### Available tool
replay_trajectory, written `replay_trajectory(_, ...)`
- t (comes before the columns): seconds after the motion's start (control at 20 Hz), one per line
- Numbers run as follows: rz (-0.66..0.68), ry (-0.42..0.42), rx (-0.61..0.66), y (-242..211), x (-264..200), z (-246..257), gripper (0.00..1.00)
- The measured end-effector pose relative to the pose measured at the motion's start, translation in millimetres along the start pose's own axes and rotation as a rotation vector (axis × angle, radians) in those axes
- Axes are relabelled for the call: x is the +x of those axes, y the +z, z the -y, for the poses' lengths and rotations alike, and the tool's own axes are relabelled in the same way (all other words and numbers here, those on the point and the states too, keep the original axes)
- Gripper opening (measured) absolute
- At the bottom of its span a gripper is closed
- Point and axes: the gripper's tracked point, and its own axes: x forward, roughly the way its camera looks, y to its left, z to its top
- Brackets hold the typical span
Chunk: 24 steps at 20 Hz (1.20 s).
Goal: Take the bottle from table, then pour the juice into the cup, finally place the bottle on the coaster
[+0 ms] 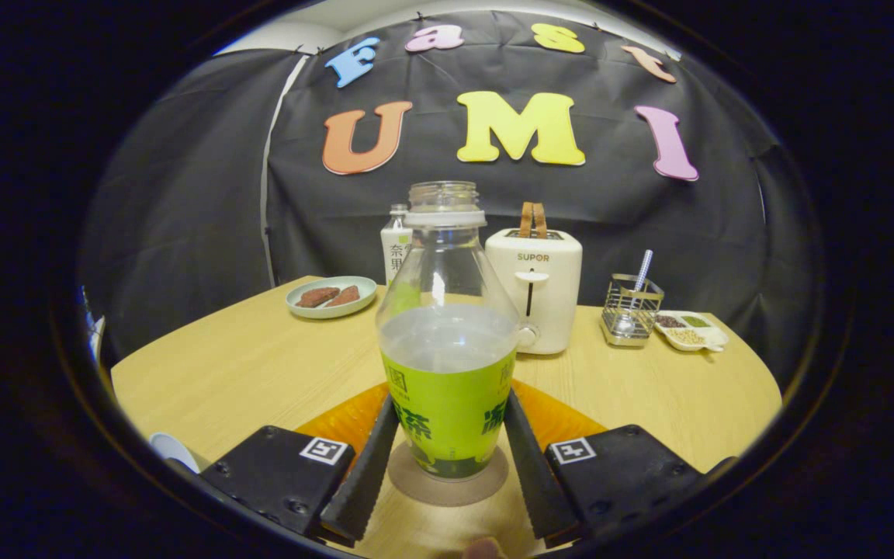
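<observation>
Clear plastic with a green label, the bottle (447, 334) stands upright and uncapped on a round brown coaster (448, 483), which I take as the landmark. The gripper (447, 446) straddles the bottle low down, a finger on either side of the label; whether the pads press it or have just come free I cannot tell, as any gap is too fine to read. Liquid fills the bottle to about the label's top edge. An orange mat (354, 415) lies behind the coaster, partly hidden by the fingers. Beyond the coaster stand a white toaster (534, 299), a plate (331, 298) off to its left and a wire caddy (631, 309) off to its right. A pale rim (173, 449) well left of the coaster may be the cup.

Risks, as I judge them: the open mouth means any knock spills juice. If the fingers open unevenly or pull back crooked, one could drag the label and tip the bottle off the coaster.
</observation>
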Motion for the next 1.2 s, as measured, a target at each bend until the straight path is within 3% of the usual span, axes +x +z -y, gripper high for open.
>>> replay_trajectory(0.15, -0.007, 0.016, -0.005, -3, -3, -5, 0.85)
replay_trajectory(0.25, -0.010, 0.019, 0.004, -6, -4, -5, 1.00)
replay_trajectory(0.55, 0.019, 0.002, 0.030, 4, -33, 3, 1.00)
replay_trajectory(0.8, 0.101, -0.032, 0.039, 10, -103, 7, 1.00)
replay_trajectory(1.2, 0.244, -0.162, 0.019, 6, -249, 20, 1.00)
